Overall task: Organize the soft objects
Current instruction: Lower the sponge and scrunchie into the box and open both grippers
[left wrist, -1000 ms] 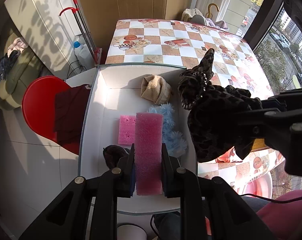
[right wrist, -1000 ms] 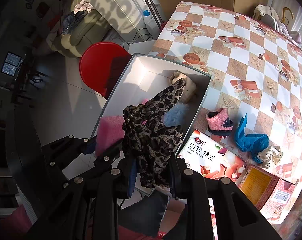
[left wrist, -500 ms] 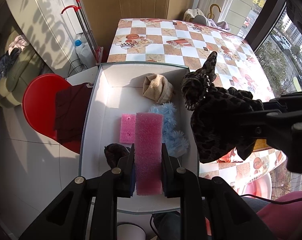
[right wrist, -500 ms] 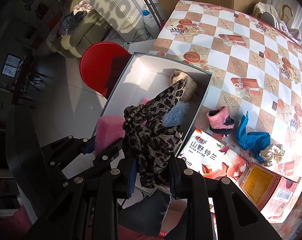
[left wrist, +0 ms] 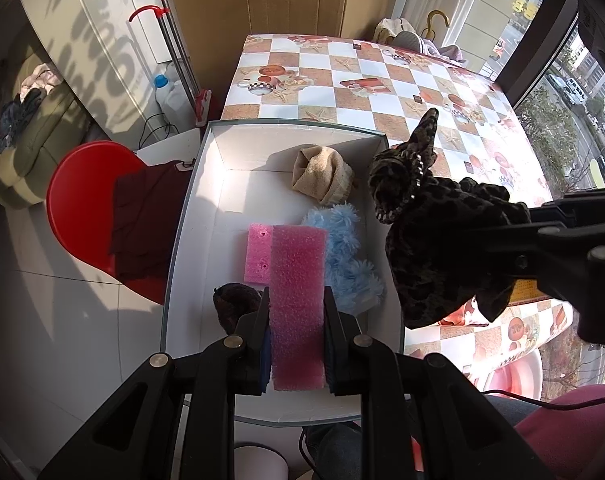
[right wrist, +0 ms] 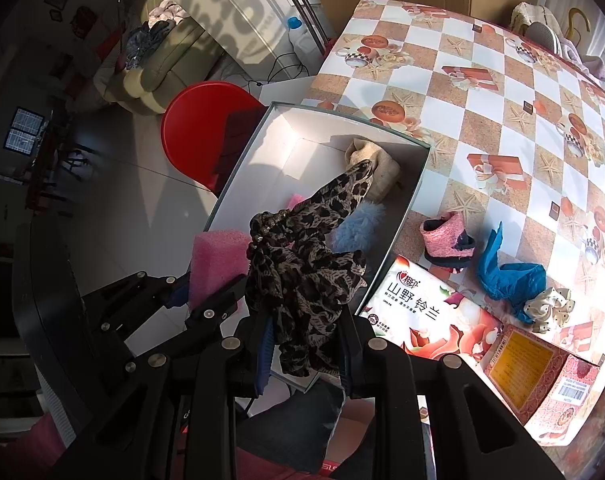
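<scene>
Left wrist view: the left gripper (left wrist: 297, 328) is clamped on a long pink foam block (left wrist: 298, 296), one jaw pressed on each long side. The block is held above a shallow white cardboard box (left wrist: 206, 200), over its near half.

On the box floor:
- small flat pink sponge with two holes (left wrist: 258, 254), just left of the held block;
- fluffy light-blue plush piece (left wrist: 342, 256), just right of it;
- folded beige knitted cloth (left wrist: 322, 176) near the far wall;
- dark brown knitted item (left wrist: 236, 304) by the near left corner, partly hidden behind the left jaw.

Right wrist view: the right gripper (right wrist: 304, 344) is clenched on a bunched leopard-print fabric scarf (right wrist: 306, 276). One end of the scarf sticks up and forward over the box interior; the rest hangs between the jaws. From the left wrist view the scarf is in the air over the right wall of the box.

The box sits at the near left corner of a table with a checkered printed cloth (right wrist: 502, 92). On the cloth to the right of the box:
- pink knitted bootie with dark trim (right wrist: 448, 242);
- crumpled blue cloth (right wrist: 506, 276);
- cream polka-dot scrunchie (right wrist: 550, 306), touching the blue cloth;
- flower-printed tissue pack (right wrist: 422, 316), against the box's right wall;
- red and yellow carton (right wrist: 530, 364) at the near edge.

Left of the table stands a red plastic chair (left wrist: 78, 200) with a dark maroon cloth (left wrist: 142, 220) draped over it.
</scene>
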A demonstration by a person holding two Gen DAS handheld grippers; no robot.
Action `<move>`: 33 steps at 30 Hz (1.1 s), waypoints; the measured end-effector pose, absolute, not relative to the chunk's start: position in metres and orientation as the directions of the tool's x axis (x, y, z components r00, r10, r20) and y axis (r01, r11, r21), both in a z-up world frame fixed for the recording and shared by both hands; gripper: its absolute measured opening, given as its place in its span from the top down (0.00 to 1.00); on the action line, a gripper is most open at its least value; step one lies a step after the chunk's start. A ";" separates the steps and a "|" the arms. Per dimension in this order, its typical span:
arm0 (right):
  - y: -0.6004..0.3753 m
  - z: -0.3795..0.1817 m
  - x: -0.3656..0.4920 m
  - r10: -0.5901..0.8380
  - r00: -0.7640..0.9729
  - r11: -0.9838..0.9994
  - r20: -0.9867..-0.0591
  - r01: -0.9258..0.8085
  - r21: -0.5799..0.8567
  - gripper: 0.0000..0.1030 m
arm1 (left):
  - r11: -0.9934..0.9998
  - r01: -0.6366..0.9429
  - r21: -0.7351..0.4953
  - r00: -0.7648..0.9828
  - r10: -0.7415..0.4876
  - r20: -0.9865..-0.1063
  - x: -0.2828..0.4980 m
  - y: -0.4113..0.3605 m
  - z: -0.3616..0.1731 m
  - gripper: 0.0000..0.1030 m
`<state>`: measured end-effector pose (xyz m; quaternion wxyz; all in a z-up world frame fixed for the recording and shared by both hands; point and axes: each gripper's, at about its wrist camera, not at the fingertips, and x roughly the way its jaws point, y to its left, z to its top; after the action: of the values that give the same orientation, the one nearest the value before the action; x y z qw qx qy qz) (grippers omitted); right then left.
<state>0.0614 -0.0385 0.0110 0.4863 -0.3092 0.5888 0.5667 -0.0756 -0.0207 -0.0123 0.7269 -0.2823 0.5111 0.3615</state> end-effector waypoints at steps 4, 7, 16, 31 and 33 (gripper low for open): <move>-0.038 0.011 0.061 0.186 -0.336 0.167 -0.923 -0.915 0.367 0.73 | 0.574 -0.818 -0.043 0.215 0.235 -0.948 -0.077 -0.020 -0.013 0.79; -0.037 0.010 0.060 0.182 -0.338 0.167 -0.923 -0.915 0.368 0.73 | 0.565 -0.824 -0.047 0.214 0.234 -0.948 -0.078 -0.019 -0.014 0.79; -0.037 0.005 0.057 0.165 -0.345 0.168 -0.924 -0.913 0.371 0.73 | 0.528 -0.848 -0.048 0.194 0.224 -0.955 -0.090 -0.016 -0.020 0.79; -0.016 -0.008 0.048 0.139 -0.307 0.138 -0.941 -0.935 0.326 0.73 | 0.476 -0.876 -0.077 0.185 0.184 -0.965 -0.103 0.001 -0.032 0.78; -0.010 -0.011 0.048 0.135 -0.305 0.141 -0.943 -0.936 0.323 0.73 | 0.466 -0.880 -0.091 0.189 0.167 -0.968 -0.104 0.004 -0.035 0.79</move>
<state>0.0481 -0.0101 -0.0106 0.4795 -0.3428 0.5837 0.5585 -0.1043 0.0042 -0.0353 0.6873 -0.3493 0.5106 0.3807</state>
